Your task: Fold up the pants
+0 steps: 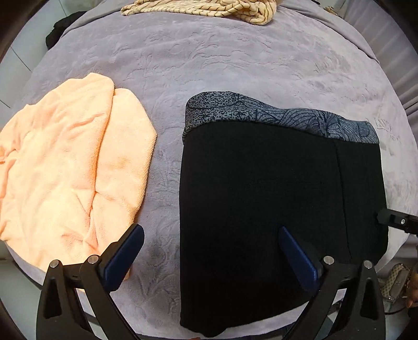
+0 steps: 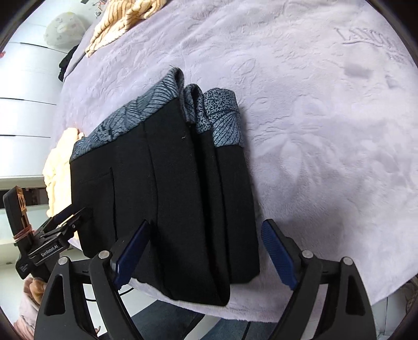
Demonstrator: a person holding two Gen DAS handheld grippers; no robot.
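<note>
The black pants (image 1: 274, 209) lie folded into a compact stack on the lilac blanket (image 1: 209, 65), their grey leaf-patterned cuffs (image 1: 274, 112) at the far end. They also show in the right wrist view (image 2: 169, 196), with patterned cuffs (image 2: 209, 115) layered at the top. My left gripper (image 1: 211, 230) is open and empty above the stack's left edge at the near side. My right gripper (image 2: 206, 225) is open and empty, its jaws straddling the stack's near end. The left gripper also appears in the right wrist view (image 2: 65, 217), at the left.
A folded peach towel (image 1: 68, 167) lies left of the pants. A cream striped cloth (image 1: 203, 9) sits at the blanket's far edge. The blanket's near edge (image 2: 248, 311) runs just below the pants. The blanket stretches bare to the right (image 2: 326, 130).
</note>
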